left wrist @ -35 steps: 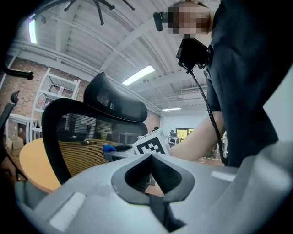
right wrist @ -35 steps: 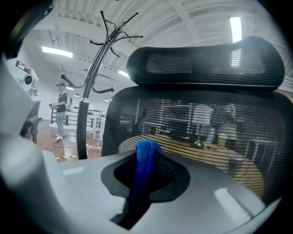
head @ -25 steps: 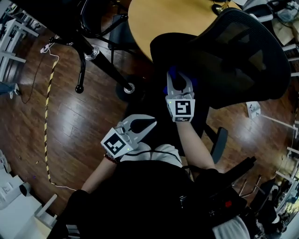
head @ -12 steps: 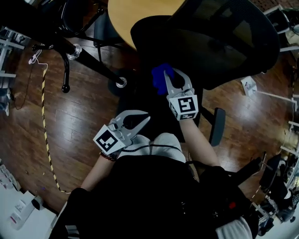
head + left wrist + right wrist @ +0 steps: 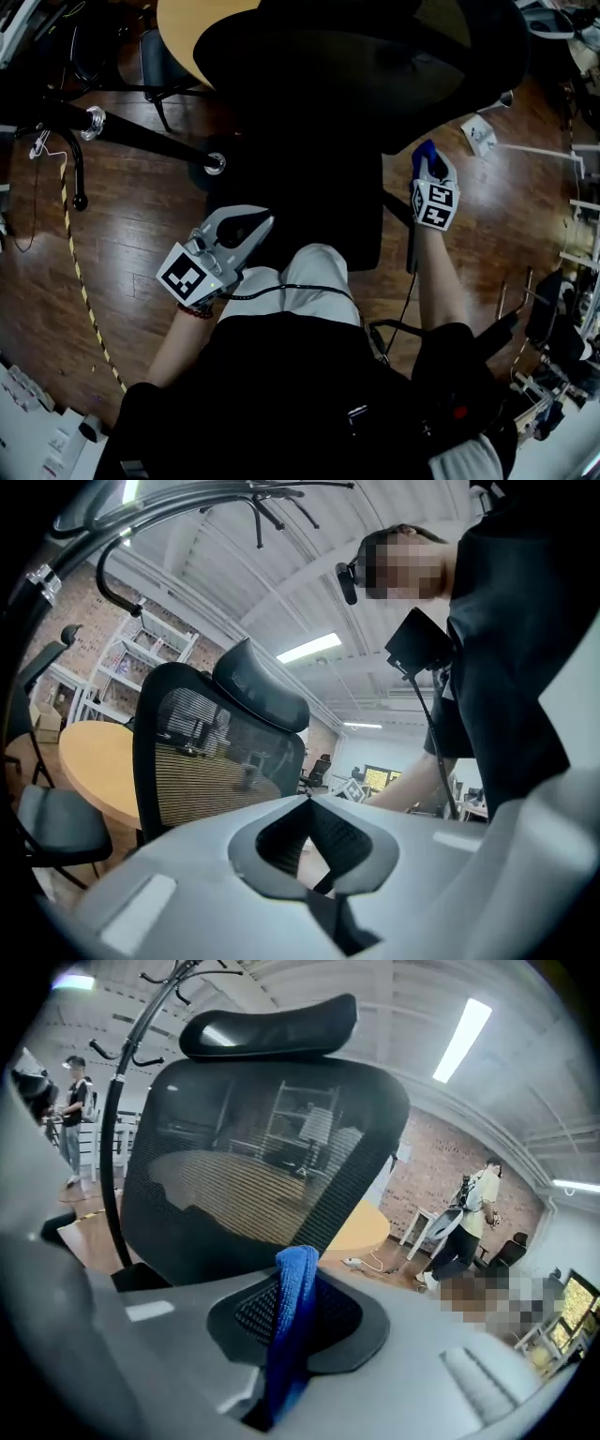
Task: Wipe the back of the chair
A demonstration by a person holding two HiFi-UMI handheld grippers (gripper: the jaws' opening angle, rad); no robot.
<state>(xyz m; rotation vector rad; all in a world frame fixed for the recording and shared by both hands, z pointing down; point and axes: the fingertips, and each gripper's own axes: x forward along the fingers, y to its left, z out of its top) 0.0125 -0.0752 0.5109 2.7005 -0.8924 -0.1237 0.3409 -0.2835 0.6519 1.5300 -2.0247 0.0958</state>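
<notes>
Dead ahead of the right claw (image 5: 298, 1281), which pinches the blue cloth (image 5: 291, 1344), rises the chair back (image 5: 253, 1166); the left claw (image 5: 307, 801), pressed together and empty, looks farther off.

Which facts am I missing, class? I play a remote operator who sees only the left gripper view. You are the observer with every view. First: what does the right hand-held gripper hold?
Observer: The right hand-held gripper is shut on a folded blue microfibre cloth.
Operator: Where is it relative to the chair?
Observer: In the head view it sits beside the right edge of the black mesh office chair, level with the back.
Operator: Is the cloth touching the mesh?
Observer: The right gripper view shows the cloth pointed at the lower part of the mesh back, but whether they touch cannot be told.
</notes>
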